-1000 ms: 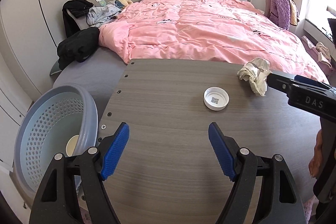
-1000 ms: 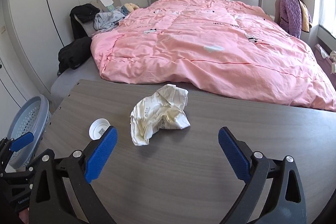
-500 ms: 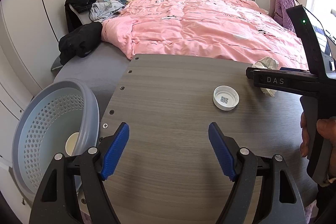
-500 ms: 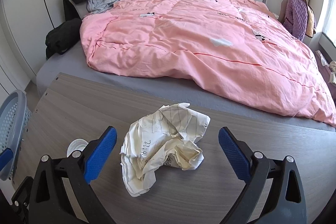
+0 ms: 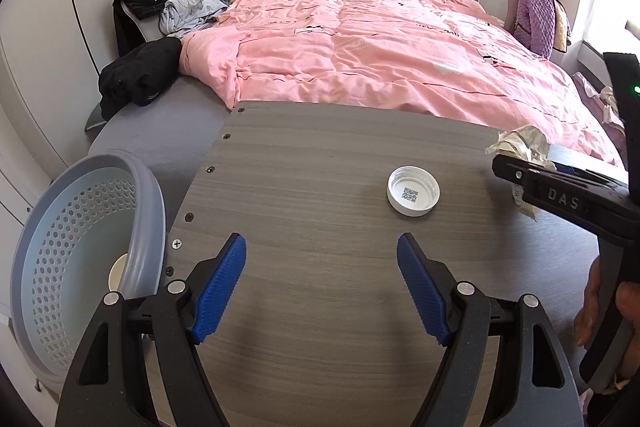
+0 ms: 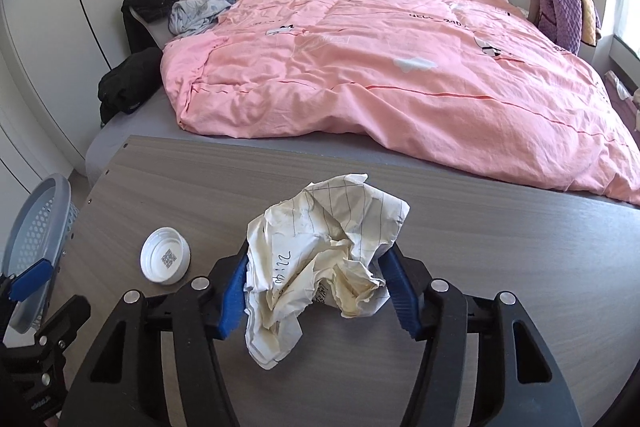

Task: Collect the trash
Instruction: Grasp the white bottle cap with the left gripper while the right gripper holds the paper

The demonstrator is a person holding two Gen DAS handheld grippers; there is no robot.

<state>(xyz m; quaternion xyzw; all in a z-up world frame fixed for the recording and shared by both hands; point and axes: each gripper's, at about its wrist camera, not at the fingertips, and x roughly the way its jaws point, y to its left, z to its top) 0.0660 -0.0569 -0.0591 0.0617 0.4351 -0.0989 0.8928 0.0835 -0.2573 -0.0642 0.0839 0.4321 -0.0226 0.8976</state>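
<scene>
Your right gripper has just been closing and now pinches the crumpled paper near the tabletop's right edge; your left gripper hangs open and empty; next, lift the paper and carry it to the basket past the left edge.

Grey wood-grain table, screw heads along its left edge, set against the foot of a bed. On the tabletop: a white bottle cap, open side up, a printed code inside; near it to the right, a crumpled sheet of lined paper, stained yellow in places, whether resting on the surface or lifted cannot be told. On the bed: a pink duvet, black clothing and pale garments heaped along the left side.
</scene>
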